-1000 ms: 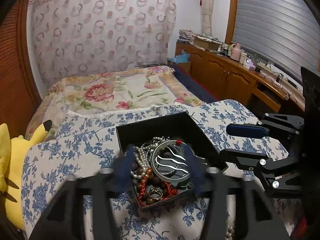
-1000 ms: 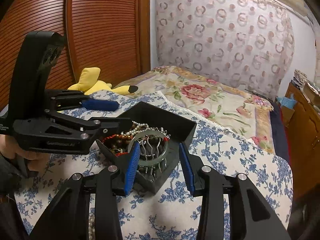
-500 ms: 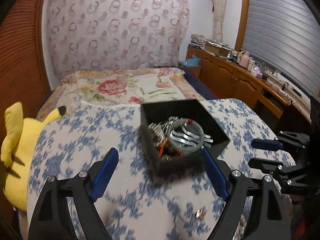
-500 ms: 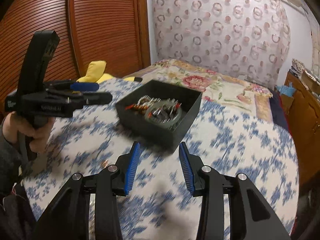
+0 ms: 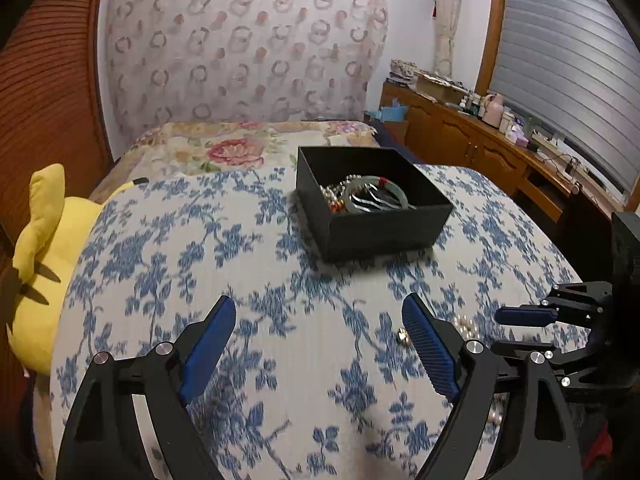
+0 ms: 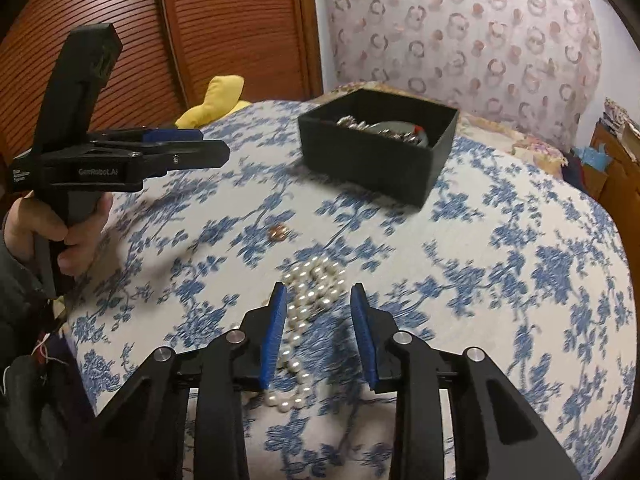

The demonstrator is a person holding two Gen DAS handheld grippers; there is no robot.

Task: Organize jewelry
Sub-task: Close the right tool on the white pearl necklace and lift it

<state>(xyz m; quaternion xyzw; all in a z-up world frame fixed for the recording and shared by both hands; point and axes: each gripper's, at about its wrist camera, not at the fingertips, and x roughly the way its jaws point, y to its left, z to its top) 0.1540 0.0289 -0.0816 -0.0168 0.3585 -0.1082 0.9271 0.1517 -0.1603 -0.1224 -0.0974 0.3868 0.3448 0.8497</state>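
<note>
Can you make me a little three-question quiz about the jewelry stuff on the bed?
1. True or false: the pearl necklace lies inside the black box.
2. Which loose piece lies between the pearls and the box? A) a small ring B) a watch C) a key
3. Fill in: both the left gripper and the right gripper are ____.

Key:
1. False. It lies on the blue floral cover, right in front of the right gripper.
2. A.
3. Open, holding nothing.
</note>
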